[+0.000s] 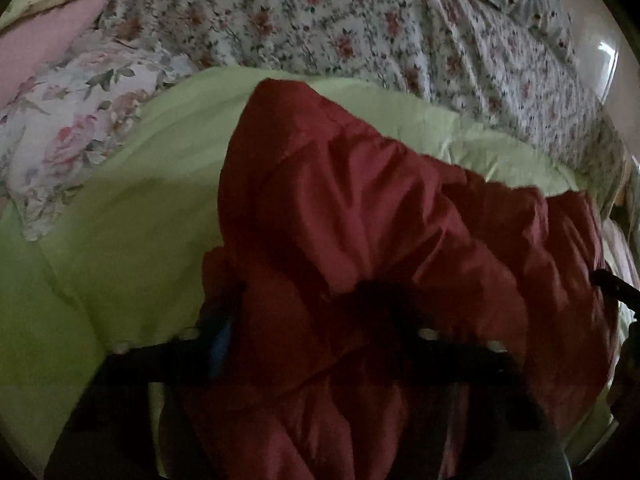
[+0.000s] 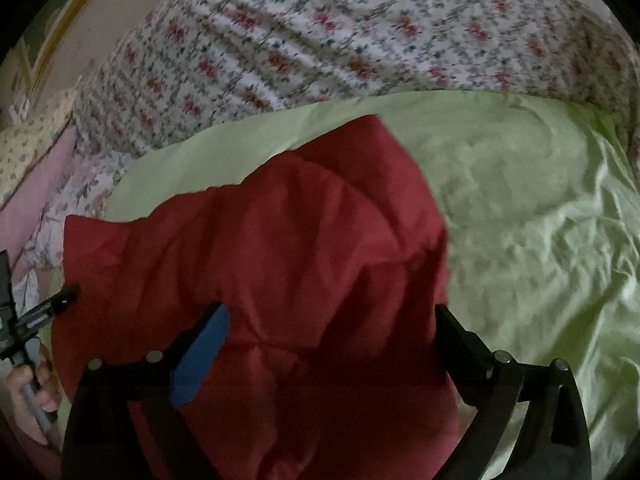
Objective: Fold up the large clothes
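Right wrist view: my right gripper (image 2: 328, 344) gapes wide over red garment (image 2: 280, 248).
Left gripper (image 1: 304, 320) pinches bunched red cloth, green sheet (image 1: 120, 208) beneath.

red garment (image 2: 260, 256), green sheet (image 2: 520, 208), jaws apart

1 red garment (image 2: 280, 248), 1 green sheet (image 2: 520, 208), 1 floral quilt (image 2: 360, 40), 2 grippers (image 2: 332, 344) (image 1: 300, 320).

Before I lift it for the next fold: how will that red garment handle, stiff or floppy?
Probably floppy: the red garment lies in soft bunched creases over the green sheet. Its puffy folds suggest padding, so likely bulky yet light. The surface looks smooth, so possibly slippery.
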Tool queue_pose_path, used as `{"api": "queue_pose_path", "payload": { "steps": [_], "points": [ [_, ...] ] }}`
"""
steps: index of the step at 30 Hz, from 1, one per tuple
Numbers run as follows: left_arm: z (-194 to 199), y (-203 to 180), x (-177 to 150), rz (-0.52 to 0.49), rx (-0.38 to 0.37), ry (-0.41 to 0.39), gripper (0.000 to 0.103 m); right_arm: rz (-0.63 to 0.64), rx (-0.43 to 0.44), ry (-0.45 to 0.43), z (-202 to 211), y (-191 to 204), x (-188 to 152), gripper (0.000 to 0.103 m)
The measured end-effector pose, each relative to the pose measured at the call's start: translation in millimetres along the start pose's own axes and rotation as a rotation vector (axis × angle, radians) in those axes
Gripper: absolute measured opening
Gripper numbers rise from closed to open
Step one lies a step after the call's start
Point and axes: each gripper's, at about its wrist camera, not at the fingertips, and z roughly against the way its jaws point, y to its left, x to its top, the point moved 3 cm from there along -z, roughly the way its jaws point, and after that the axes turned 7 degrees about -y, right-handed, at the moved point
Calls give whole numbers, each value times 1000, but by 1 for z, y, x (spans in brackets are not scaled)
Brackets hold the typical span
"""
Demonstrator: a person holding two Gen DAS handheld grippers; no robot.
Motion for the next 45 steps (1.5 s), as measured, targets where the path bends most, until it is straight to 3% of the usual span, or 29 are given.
{"api": "queue_pose_path", "payload": {
  "steps": [2,3,6,7,13,21,45],
  "points": [
    [0,4,1,17,-17,-5,31,25,-22,1,-5,3,-3,81],
    [1,9,3,34,-34,-7,24,31,-35,1,-7,3,-4,65],
    [3,18,9,87,-85,-13,18,35,-81,-14,-6,0,-4,23],
    [2,17,12,94,-90,-15,18,22,-76,-22,-5,-2,-1,18],
    [-19,18,31,137,-97,-23,18,-28,-70,-84,-6,-10,25,13],
    [-57,26,23,190,-97,31,18,-121,-90,-17,-48,-39,15,13],
    [-46,28,25,211,-80,23,20,-150,-65,-30,-45,-42,12,20]
  ]
}}
